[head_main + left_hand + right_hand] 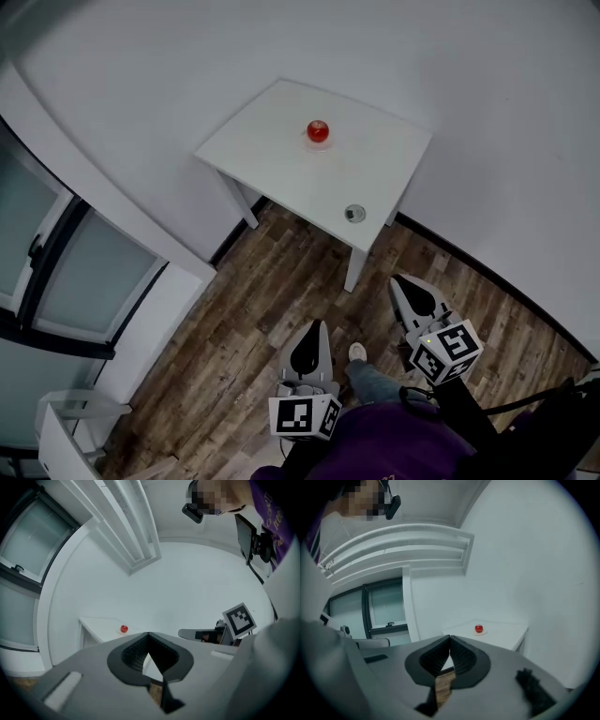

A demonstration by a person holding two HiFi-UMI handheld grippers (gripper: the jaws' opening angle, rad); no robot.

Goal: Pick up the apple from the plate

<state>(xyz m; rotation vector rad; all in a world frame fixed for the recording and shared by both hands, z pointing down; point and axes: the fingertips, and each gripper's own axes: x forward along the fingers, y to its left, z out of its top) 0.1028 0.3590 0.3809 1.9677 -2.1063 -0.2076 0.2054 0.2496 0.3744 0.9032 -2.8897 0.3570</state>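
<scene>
A red apple (318, 131) sits on a small white plate (320, 146) near the middle of a white table (262, 141) that stands in the corner of the room. Both grippers hang over the wooden floor, well short of the table. In the head view my left gripper (318, 324) is low in the middle and my right gripper (398, 279) is to its right. Each has its jaws together with nothing between them. The left gripper view shows the apple (123, 628) far off beyond the shut tips (148, 634). In the right gripper view the apple (478, 628) also lies far ahead of that gripper's tips (450, 638).
A small round grey object (354, 214) lies near the table's front right edge. White walls meet behind the table. Windows (56, 272) and a white sill line the left side. A white shelf (66, 422) stands at the lower left. The person's shoe (357, 352) is on the floor between the grippers.
</scene>
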